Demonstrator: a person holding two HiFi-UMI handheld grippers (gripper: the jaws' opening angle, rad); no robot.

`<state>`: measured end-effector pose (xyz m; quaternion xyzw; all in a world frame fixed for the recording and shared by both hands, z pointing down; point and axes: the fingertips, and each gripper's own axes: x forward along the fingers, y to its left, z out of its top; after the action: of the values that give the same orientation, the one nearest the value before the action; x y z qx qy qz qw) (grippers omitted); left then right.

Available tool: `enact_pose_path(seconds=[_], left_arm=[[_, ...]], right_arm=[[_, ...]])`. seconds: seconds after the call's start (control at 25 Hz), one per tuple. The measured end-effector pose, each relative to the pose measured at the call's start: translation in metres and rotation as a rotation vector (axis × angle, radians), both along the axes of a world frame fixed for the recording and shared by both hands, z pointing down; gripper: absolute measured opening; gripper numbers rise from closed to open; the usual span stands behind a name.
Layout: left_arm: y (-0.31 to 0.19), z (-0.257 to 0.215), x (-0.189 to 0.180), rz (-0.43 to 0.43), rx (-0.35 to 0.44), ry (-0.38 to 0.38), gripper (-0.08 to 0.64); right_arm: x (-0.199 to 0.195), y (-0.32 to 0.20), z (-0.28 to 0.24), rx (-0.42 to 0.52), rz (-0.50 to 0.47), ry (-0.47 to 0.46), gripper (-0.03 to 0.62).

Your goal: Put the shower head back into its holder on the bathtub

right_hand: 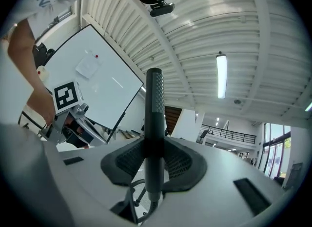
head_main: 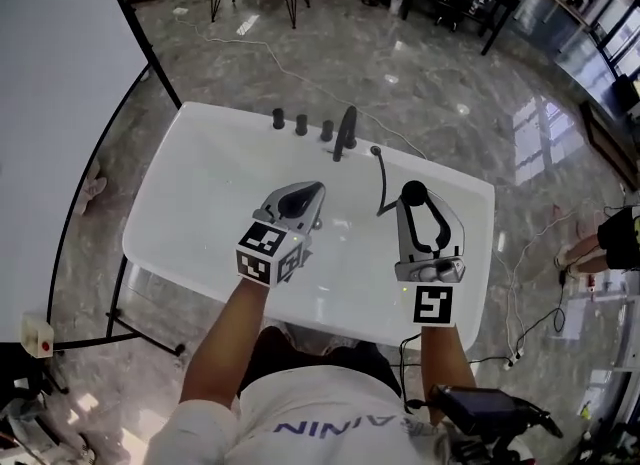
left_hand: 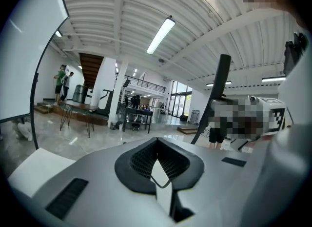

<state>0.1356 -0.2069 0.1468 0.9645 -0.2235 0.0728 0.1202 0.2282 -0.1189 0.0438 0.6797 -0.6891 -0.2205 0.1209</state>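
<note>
So this is the carry step. The right gripper [right_hand: 155, 160] is clamped on the dark stick handle of the shower head [right_hand: 154, 99], which stands upright between its jaws with the hose [head_main: 382, 183] trailing off the bottom. It's up in the air over the near right part of the bathtub [head_main: 190, 168], so it's not seated in anything yet. The left gripper [head_main: 312, 193] is pinched together with nothing in it and hangs over the middle of the tub.

The fittings are all on the far rim: a row of knobs [head_main: 301, 124], the spout [head_main: 345, 133], and the spot where the hose comes out, just right of the spout. I honestly can't pick out the holder itself, but my guess is it's in that cluster.

The next move probably means reaching forward to that rim, lining the handle up over the socket, lowering it in, then letting go. Watch that the hose doesn't snag on the spout.
</note>
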Motion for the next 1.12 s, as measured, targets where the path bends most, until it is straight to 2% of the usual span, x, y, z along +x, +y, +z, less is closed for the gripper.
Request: enact_pose_path(seconds=[0.28,0.56,0.8,1.12], left_arm=[[0.003,-0.045,0.026,0.034,0.034,0.043,0.018],[-0.002,-0.101,0.048,0.069,0.138,0.080,0.018],[-0.012,-0.123,0.064,0.056,0.177,0.110,0.018],[-0.030,-0.103,0.085,0.017,0.146,0.098,0.018]], right_arm=[[0.018,-0.003,-0.078,0.131,0.003,0.060,0.121],[0.034,-0.031,-0.131,0.239,-0.009,0.070,0.121],[0.067,-0.061,-0.149,0.259,0.003,0.089,0.121],[0.116,-0.115,-0.124,0.214,0.024,0.005,0.121]])
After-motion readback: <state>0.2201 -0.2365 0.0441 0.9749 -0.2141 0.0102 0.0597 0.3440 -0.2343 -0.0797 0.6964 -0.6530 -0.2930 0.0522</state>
